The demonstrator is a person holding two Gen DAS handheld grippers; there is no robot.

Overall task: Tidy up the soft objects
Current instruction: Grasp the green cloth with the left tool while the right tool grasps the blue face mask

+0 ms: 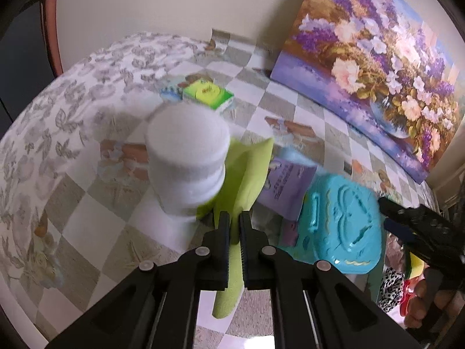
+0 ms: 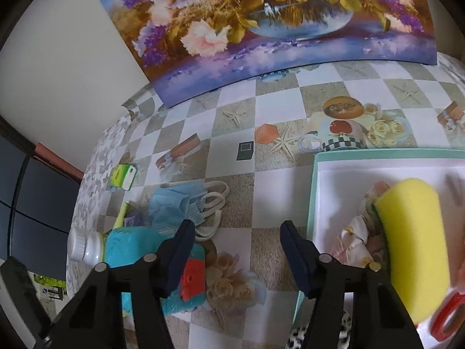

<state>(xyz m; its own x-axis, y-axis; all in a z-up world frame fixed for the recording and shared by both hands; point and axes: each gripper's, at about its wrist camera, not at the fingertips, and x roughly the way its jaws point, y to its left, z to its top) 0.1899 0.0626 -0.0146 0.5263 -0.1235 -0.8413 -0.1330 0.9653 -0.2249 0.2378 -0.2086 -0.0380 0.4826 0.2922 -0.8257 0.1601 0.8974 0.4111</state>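
Left gripper (image 1: 234, 221) clenched on green cloth (image 1: 250, 171); right gripper (image 2: 237, 229) spread, empty, above checkered table (image 2: 232, 157).

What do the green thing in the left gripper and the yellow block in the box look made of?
Green cloth: thin, matte fabric, likely microfibre; it folds and droops from the left gripper. Yellow block: foam sponge by its look, with a porous matte face and rounded edges, lying in the box.

A pale bare wall (image 2: 58, 67) rises behind the table (image 2: 232, 110), whose checkered cloth carries a flower painting (image 2: 261, 20) leaning at twelve o'clock, with a dark panel (image 2: 35, 192) at nine o'clock.
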